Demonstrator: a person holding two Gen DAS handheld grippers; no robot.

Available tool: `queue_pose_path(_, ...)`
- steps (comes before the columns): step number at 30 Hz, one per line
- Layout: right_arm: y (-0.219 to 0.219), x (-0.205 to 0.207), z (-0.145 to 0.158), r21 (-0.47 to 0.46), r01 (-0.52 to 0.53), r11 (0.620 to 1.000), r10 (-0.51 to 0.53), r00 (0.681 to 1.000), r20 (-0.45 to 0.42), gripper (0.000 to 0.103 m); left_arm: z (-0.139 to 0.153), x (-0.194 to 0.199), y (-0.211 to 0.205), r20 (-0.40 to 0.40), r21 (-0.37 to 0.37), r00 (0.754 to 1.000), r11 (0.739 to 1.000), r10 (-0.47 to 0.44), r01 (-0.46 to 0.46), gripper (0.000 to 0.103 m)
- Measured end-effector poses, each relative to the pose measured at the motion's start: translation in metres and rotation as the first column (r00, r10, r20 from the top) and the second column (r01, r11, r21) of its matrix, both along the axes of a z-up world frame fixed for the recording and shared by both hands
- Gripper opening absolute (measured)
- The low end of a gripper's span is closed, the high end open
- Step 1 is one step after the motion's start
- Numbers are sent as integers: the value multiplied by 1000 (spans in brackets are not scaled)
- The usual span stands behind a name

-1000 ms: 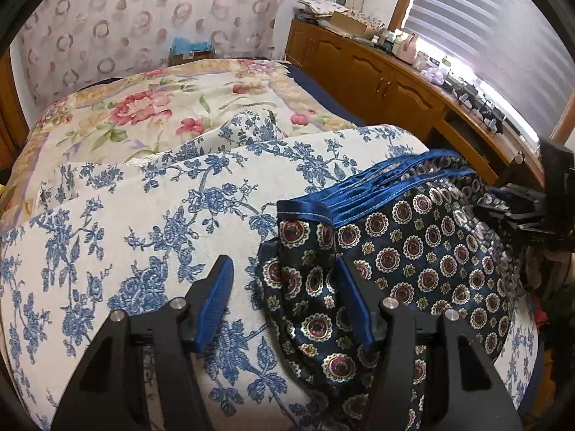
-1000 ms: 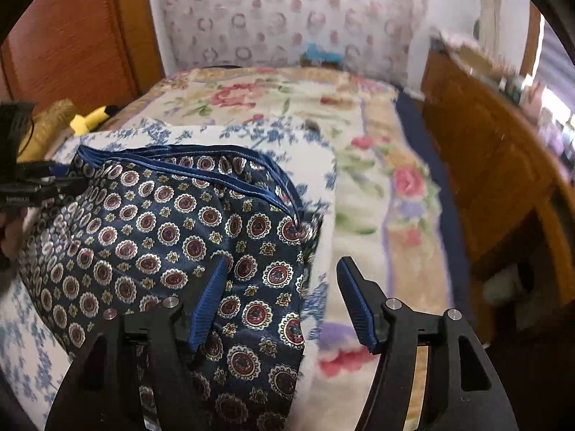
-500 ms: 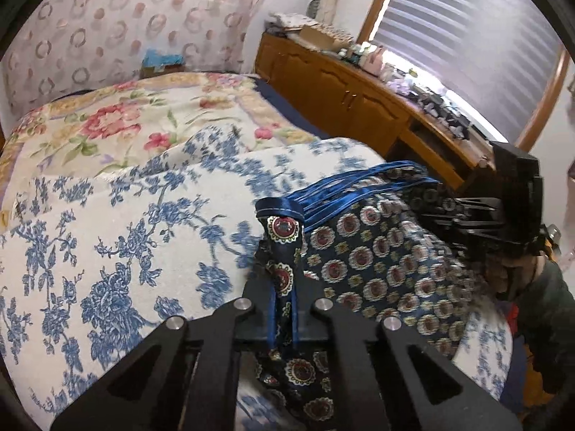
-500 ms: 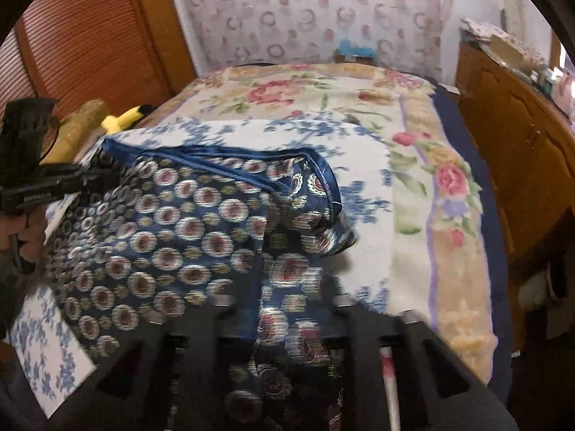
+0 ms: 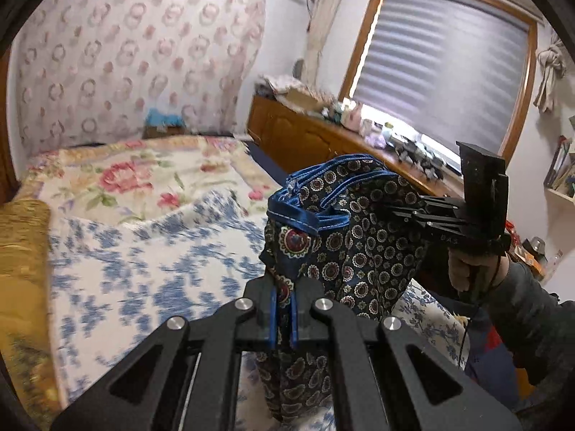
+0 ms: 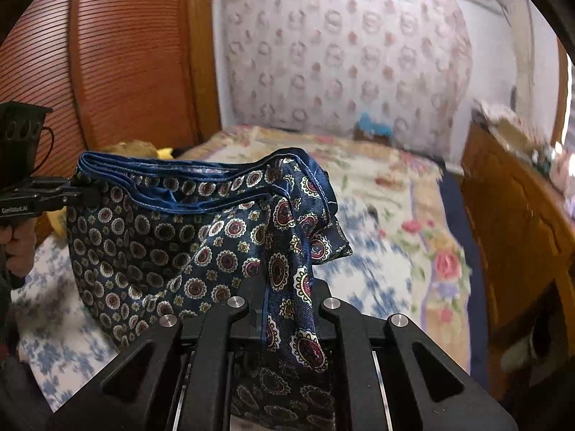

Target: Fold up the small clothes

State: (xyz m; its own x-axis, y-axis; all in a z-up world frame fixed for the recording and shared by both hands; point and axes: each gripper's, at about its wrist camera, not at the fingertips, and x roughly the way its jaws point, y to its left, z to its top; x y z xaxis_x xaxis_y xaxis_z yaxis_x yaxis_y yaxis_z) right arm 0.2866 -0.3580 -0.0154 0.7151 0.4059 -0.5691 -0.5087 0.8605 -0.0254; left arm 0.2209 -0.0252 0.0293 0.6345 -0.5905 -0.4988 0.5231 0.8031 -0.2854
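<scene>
A small navy garment [image 5: 352,237] with red and white medallions and a blue trimmed waistband hangs in the air between both grippers, above the bed. My left gripper [image 5: 283,318] is shut on one waistband corner. My right gripper [image 6: 284,305] is shut on the other corner of the garment [image 6: 187,251], and cloth drapes over its fingers. In the left wrist view the right gripper [image 5: 406,212] shows at the right, pinching the cloth. In the right wrist view the left gripper [image 6: 77,188] shows at the left edge.
A bed with a blue-flowered white blanket [image 5: 151,265] and a rose-patterned cover [image 6: 413,215] lies below. A wooden cabinet [image 5: 323,143] with clutter runs along the window side. A wooden wardrobe [image 6: 118,72] and a yellow cushion [image 5: 21,244] stand at the other side.
Both grippers closed on the garment's waistband corners and lifted it off the blanket. It now hangs stretched between them, well above the bed.
</scene>
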Motion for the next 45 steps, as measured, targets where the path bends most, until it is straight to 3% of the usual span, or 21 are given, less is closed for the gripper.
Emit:
queue_pose_path(7, 80, -1, 38, -16, -130, 991, 131, 987, 92, 9, 16, -39, 79, 82, -6, 986, 989, 146, -146, 2)
queue_pose_path(16, 208, 21, 60, -61, -300, 952, 307, 938, 164, 9, 17, -62, 188, 116, -52, 932, 939, 343, -340, 2)
queue_pose_path(25, 332, 57, 69, -118, -408, 905, 424, 886, 186, 9, -14, -72, 259, 92, -105, 879, 883, 467, -458, 2)
queue_pose_path(31, 411, 83, 48, -187, -502, 845, 530, 834, 154, 9, -48, -61, 285, 12, -112, 856, 852, 516, -512, 2)
queue_pose_path(36, 466, 107, 18, -226, -520, 824, 550, 830, 95, 9, -68, -63, 295, -32, -99, 843, 837, 538, -538, 2)
queue_pose_path(39, 477, 120, 6, -217, -516, 829, 540, 839, 66, 10, -75, -63, 295, -52, -74, 825, 821, 563, -566, 2)
queue_pose_path(42, 478, 130, 1, -202, -484, 852, 503, 862, 58, 18, -75, -67, 293, -54, -54, 807, 805, 588, -591, 7)
queue_pose_path(45, 479, 132, 7, -182, -448, 875, 467, 881, 78, 34, -69, -74, 293, -21, -46, 795, 794, 607, -607, 12)
